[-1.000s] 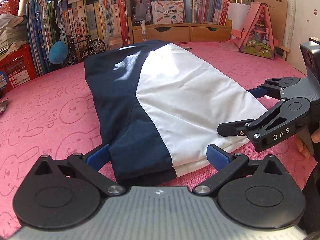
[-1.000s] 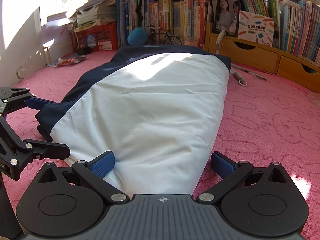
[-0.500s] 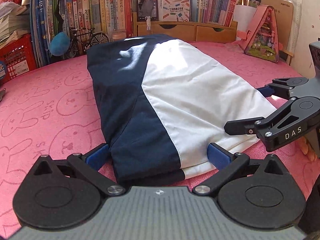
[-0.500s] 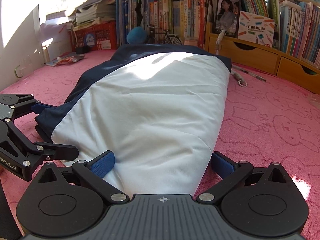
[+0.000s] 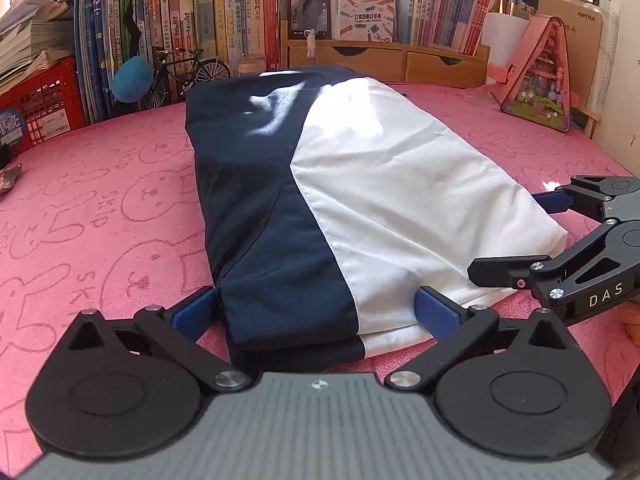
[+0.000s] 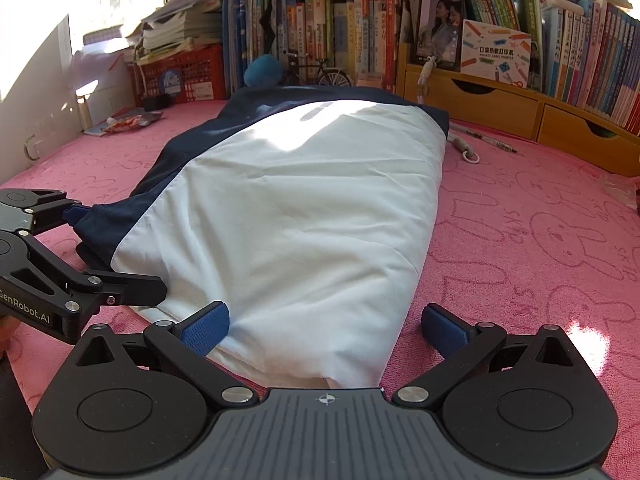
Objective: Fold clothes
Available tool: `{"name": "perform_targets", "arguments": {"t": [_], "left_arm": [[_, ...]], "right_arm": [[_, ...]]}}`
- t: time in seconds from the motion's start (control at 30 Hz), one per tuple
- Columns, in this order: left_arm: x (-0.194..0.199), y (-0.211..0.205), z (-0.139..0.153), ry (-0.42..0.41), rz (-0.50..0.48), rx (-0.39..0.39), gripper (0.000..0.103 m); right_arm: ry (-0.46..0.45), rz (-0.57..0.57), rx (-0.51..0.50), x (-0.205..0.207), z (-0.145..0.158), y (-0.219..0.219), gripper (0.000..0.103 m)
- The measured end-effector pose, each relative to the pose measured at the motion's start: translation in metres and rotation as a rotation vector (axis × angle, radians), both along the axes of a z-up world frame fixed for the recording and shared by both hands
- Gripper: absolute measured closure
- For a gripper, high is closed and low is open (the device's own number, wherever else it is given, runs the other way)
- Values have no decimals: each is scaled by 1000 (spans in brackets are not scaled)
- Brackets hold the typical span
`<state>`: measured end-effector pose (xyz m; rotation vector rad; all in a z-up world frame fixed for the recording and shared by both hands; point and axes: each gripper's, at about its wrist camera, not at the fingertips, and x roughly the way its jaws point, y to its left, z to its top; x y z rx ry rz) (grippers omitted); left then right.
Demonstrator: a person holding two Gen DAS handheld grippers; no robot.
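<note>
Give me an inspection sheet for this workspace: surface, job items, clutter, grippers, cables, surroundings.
Surface: pink rabbit-print cloth, lying flat.
Job's things: navy and white garment, folded into a long strip, near end between the grippers.
Clutter: pen and looped cord beside the garment's far end; wrapper at far left.
Grippers: left gripper open, astride the navy corner; right gripper open, astride the white corner.
Cables: nothing seen.
Surroundings: books, model bicycle, wooden drawers, red crate.
</note>
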<state>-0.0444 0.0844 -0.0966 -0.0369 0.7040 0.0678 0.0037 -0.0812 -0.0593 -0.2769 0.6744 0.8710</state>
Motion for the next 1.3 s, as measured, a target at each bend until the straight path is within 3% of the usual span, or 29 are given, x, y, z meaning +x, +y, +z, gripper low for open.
{"name": "perform_targets", "arguments": {"t": [0.13, 0.3, 0.47, 0.6, 0.77, 1.3], "left_arm": [[-9, 2, 2, 23, -2, -12, 0], [-22, -5, 5, 78, 4, 6, 0], [-23, -6, 9, 78, -23, -37, 0], [-16, -7, 5, 87, -8, -33, 0], [-14, -13, 0, 90, -10, 30, 0], [-10, -13, -2, 92, 4, 24, 0]], "right_arm": [[24, 16, 29, -7, 2, -17, 0], [-19, 65, 16, -24, 1, -28, 0], [5, 80, 57, -29, 2, -35, 0], [37, 62, 97, -26, 2, -39, 0], [35, 53, 116, -24, 1, -41, 0], [25, 37, 115, -27, 0, -37, 0]]}}
